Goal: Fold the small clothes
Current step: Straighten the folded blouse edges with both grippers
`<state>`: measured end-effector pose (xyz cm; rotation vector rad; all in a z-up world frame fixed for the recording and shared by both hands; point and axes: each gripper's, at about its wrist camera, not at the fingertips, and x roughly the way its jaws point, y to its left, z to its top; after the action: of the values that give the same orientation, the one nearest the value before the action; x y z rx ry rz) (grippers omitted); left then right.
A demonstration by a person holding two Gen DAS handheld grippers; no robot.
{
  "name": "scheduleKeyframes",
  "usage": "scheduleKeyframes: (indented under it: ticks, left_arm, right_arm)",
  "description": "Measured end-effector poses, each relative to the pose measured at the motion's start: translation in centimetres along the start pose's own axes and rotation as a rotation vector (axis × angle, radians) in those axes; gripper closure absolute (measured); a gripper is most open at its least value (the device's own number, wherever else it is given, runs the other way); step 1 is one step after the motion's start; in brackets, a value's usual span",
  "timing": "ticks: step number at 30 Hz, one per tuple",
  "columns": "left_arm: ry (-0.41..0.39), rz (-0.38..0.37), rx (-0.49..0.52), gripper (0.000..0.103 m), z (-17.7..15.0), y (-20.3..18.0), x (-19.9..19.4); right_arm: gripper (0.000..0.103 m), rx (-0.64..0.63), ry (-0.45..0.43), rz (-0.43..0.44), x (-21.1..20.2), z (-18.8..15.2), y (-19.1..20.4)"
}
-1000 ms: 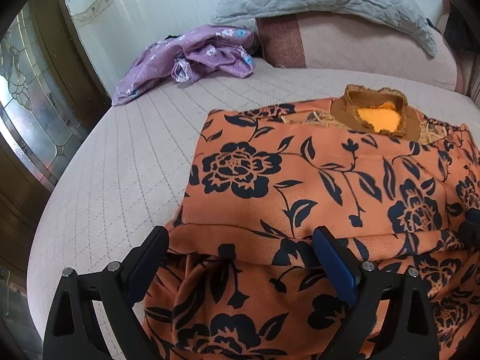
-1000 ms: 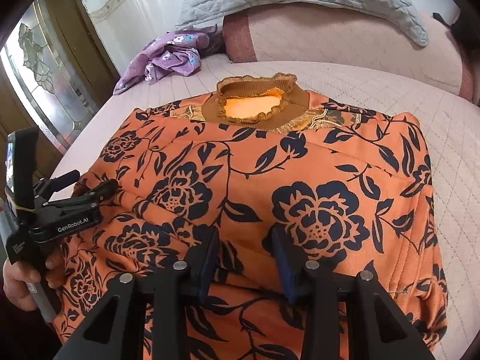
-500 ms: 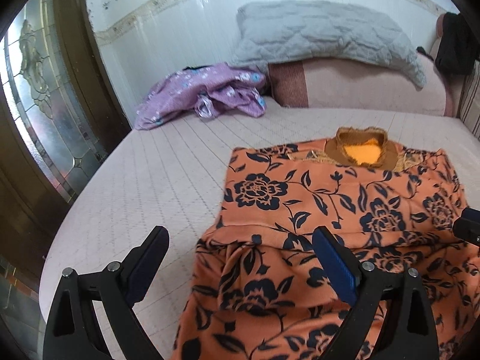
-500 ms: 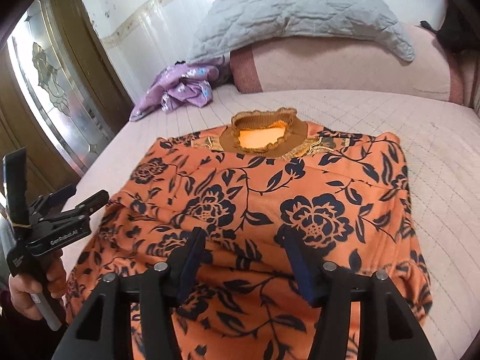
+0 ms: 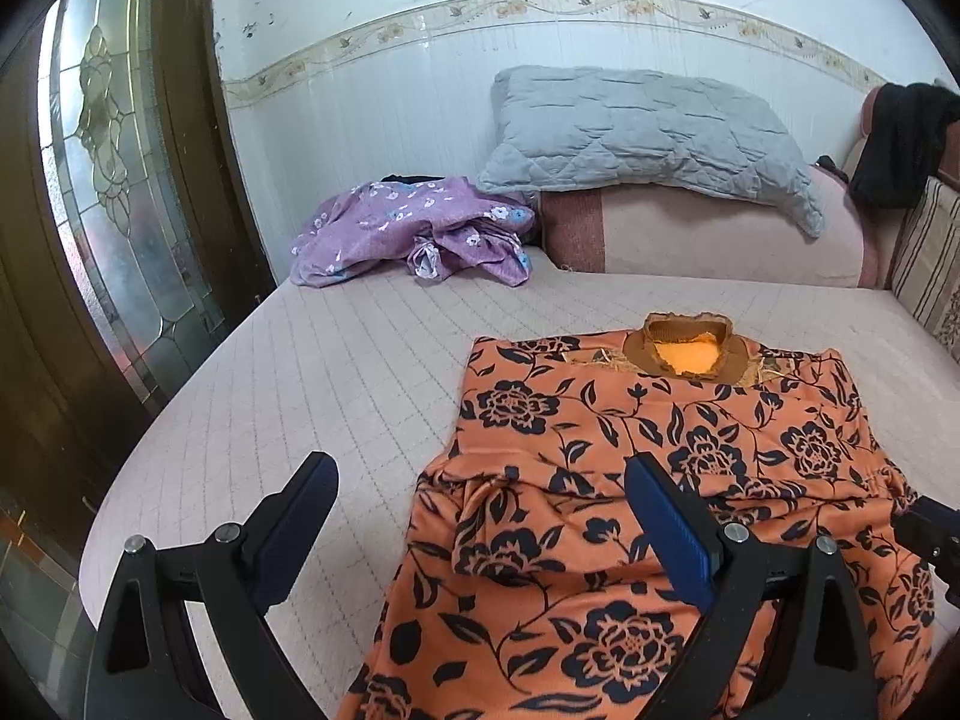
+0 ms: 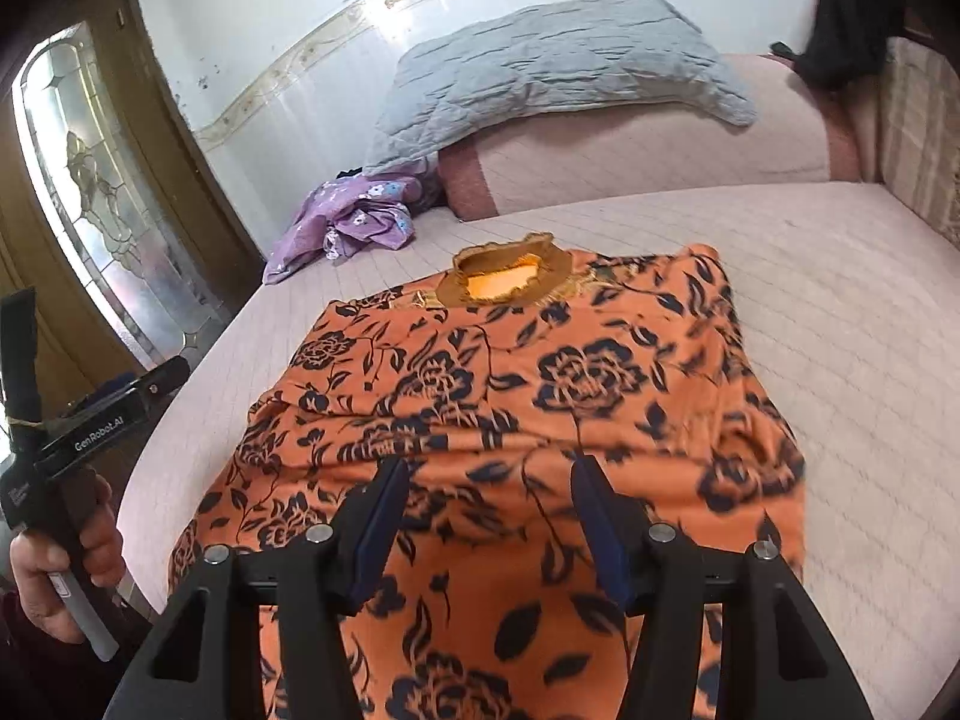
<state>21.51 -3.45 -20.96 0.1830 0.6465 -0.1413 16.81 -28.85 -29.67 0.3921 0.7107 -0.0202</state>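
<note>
**Inspector:** Pale pink quilted bed (image 5: pixel 336 372) filled most of both views, with a tiled white wall behind it and a glazed wooden door (image 5: pixel 102 228) at the left. What lay on it?

**Assistant:** One orange garment with a black flower print (image 5: pixel 630 480) lay on the near right part of the bed, brown collar (image 5: pixel 684 348) at the far end. Its upper half lay fairly flat; a crosswise ridge ran through the middle, and the near half was rumpled and hung toward the near edge.

**Inspector:** State of the left gripper (image 5: pixel 480 516)?

**Assistant:** Fingers stood wide apart and held nothing. Its right finger (image 5: pixel 672 528) was over the garment's near part, its left finger over bare bedding. Whether they touched the cloth could not be told.

**Inspector:** And the right gripper (image 6: pixel 489 516)?

**Assistant:** Fingers were likewise spread, with nothing clamped between them, both above the near half of the garment. That view was slightly blurred. The person's left hand (image 6: pixel 60 576) showed at its left edge, wrapped round the other tool's handle.

**Inspector:** Other items?

**Assistant:** A crumpled purple floral garment (image 5: pixel 414 228) lay at the far left, well apart from the orange one. A grey quilted pillow (image 5: pixel 648 132) rested on a pink bolster (image 5: pixel 708 234) at the far end, and dark clothing (image 5: pixel 900 138) hung at the far right
</note>
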Motion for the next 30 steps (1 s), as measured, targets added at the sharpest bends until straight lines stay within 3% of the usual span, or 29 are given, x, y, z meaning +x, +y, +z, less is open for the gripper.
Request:
scheduleKeyframes:
  ticks: [9, 16, 24, 30]
  left_arm:
    - [0.007, 0.03, 0.006, 0.007, -1.9, 2.0, -0.5]
    - [0.068, 0.048, 0.002, 0.007, -4.0, 3.3, 0.1]
    - [0.289, 0.036, -0.143, 0.007, -8.7, 7.6, 2.2]
    - [0.412, -0.001, -0.31, 0.007, -11.5, 11.0, 3.1]
  right_arm:
    - [0.043, 0.047, 0.011, -0.04, -1.7, -2.3, -1.5]
    - [0.043, 0.082, 0.042, -0.086, -1.8, -3.8, -3.3]
    - [0.038, 0.261, 0.063, -0.146, -3.0, -5.4, -8.8]
    - [0.036, 0.466, 0.108, -0.109, -3.1, -6.7, -13.9]
